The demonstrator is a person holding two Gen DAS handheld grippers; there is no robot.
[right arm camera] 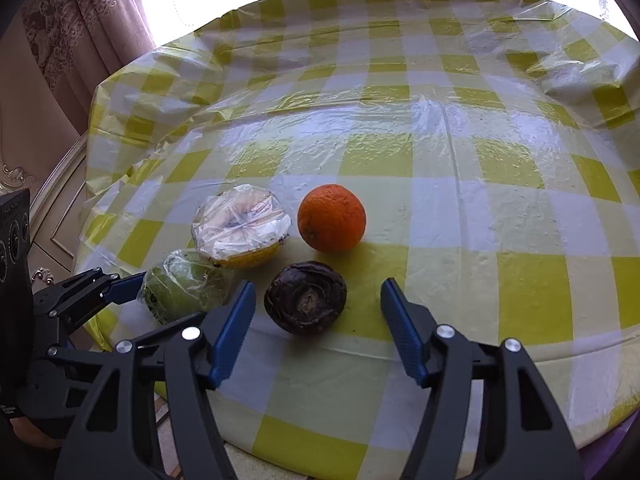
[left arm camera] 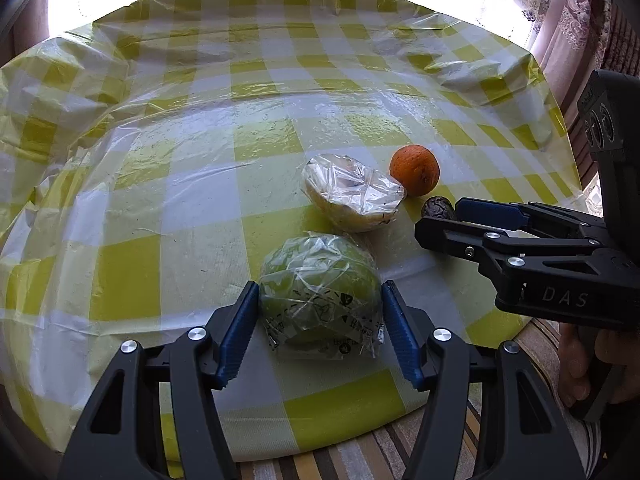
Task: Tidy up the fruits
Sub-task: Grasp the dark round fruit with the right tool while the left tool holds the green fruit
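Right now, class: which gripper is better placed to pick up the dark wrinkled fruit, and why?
The right gripper: the dark fruit lies just ahead between its open fingers. The left gripper is shut on the wrapped green fruit.

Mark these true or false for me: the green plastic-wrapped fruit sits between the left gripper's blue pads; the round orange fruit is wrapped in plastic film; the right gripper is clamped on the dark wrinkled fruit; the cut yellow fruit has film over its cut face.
1. The green plastic-wrapped fruit sits between the left gripper's blue pads. True; both pads look to be pressing its sides.
2. The round orange fruit is wrapped in plastic film. False: its peel is bare.
3. The right gripper is clamped on the dark wrinkled fruit. False: the jaws stand apart, with a clear gap beside the fruit.
4. The cut yellow fruit has film over its cut face. True.
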